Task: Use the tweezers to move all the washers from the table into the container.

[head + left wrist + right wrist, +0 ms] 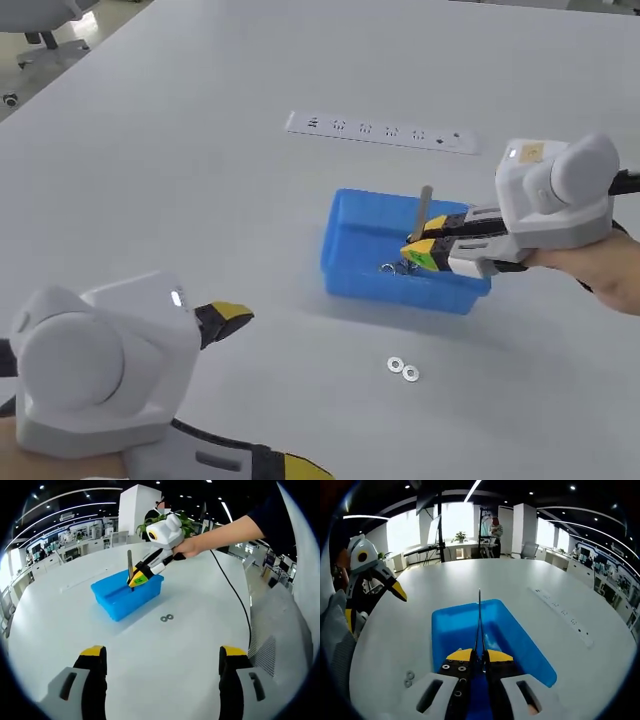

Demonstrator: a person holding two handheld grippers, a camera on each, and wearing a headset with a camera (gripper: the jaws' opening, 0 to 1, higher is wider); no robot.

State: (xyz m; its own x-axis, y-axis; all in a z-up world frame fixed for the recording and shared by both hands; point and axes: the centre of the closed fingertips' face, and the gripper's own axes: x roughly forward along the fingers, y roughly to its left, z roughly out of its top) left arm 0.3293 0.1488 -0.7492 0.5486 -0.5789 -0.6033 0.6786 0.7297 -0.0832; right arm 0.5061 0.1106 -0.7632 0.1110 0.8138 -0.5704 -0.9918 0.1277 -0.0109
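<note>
Washers (403,369), two side by side, lie on the table (200,150) just beside the container's (345,268) near wall, between the grippers but closer to the right gripper (425,252). It is pinched narrow on the tweezers (424,210), held upright over the container. The left gripper (272,392) gapes wide and empty, well apart.

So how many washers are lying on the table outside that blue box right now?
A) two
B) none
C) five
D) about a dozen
A: two washers lie side by side on the table, on the near side of the blue container, while the right gripper holds the tweezers over it.
</note>
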